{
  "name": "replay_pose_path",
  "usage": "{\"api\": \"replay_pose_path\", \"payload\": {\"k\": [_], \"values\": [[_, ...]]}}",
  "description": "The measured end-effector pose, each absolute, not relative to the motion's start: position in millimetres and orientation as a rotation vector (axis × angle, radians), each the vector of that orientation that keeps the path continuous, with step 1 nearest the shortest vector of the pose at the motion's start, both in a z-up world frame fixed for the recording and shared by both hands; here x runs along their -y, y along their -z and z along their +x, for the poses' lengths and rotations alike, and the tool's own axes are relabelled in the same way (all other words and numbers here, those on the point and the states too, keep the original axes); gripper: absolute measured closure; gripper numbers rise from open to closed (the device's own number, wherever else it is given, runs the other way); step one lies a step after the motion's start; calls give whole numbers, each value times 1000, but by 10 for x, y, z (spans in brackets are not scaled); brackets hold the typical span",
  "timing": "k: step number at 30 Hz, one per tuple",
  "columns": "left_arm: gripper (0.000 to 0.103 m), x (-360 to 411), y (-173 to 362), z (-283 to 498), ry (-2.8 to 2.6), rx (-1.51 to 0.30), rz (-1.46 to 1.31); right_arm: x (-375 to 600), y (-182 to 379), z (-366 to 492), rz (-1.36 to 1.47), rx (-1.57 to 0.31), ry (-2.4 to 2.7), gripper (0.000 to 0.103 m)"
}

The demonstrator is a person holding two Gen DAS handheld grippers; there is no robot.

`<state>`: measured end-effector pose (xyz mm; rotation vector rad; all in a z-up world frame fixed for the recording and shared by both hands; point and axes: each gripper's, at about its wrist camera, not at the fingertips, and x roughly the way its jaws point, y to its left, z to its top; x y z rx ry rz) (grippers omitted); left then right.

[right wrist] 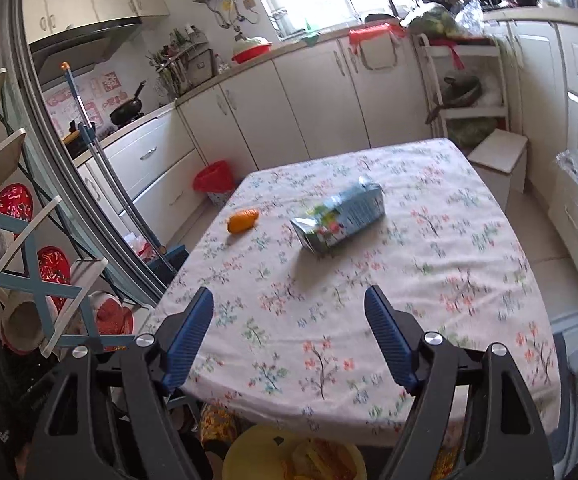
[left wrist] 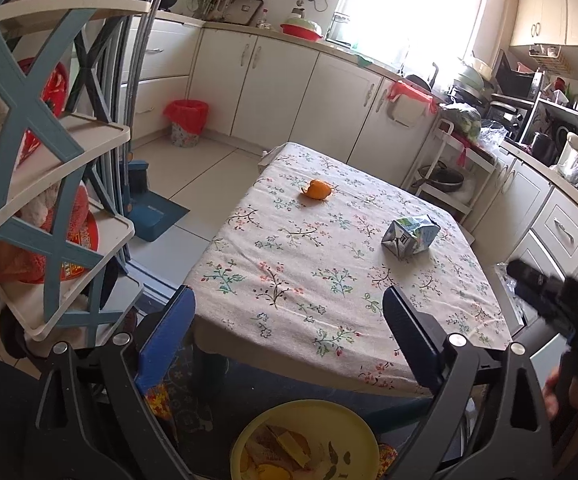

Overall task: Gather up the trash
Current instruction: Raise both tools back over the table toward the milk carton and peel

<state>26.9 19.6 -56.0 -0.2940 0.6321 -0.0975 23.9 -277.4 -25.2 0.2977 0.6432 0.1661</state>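
Observation:
A crushed blue-green drink carton [left wrist: 410, 237] [right wrist: 339, 217] lies on the flowered tablecloth [left wrist: 309, 280] [right wrist: 429, 280], right of centre. An orange peel piece [left wrist: 316, 189] [right wrist: 242, 220] lies farther back on the left. Below the table's near edge stands a yellow bin [left wrist: 309, 416] [right wrist: 249, 452] with scraps inside. My left gripper [left wrist: 289, 332] hangs open over the table's near edge, nothing between its fingers. My right gripper [right wrist: 289, 328] is also open and empty above the near part of the table. The right gripper's black body [left wrist: 549, 300] shows at the right of the left wrist view.
A blue-and-cream shelf rack [left wrist: 49, 168] [right wrist: 21, 264] stands close on the left. A red-lined waste basket [left wrist: 185, 122] [right wrist: 213, 182] sits by the white cabinets [left wrist: 289, 88]. A blue dustpan [left wrist: 153, 208] leans on the floor, and a white trolley [right wrist: 465, 80] stands at the back right.

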Motion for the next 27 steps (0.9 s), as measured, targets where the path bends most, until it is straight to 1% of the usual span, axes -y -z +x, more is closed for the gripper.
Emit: {"api": "replay_pose_path", "payload": {"k": [5,9,19,27], "values": [[11,-154,521,296,97,-618,-277,2712,144,337,259,-594,-172,27],[10,-166,466,375,91,-608,-282,2699,234,381,277,-623,-177,27],[8,-135,46,782,87,-512,-227,2785,320,483,305,-647,-150,27],[8,-184,233,933,63,-578,-267,2819,392,582,317,-671,-131,27]]}}
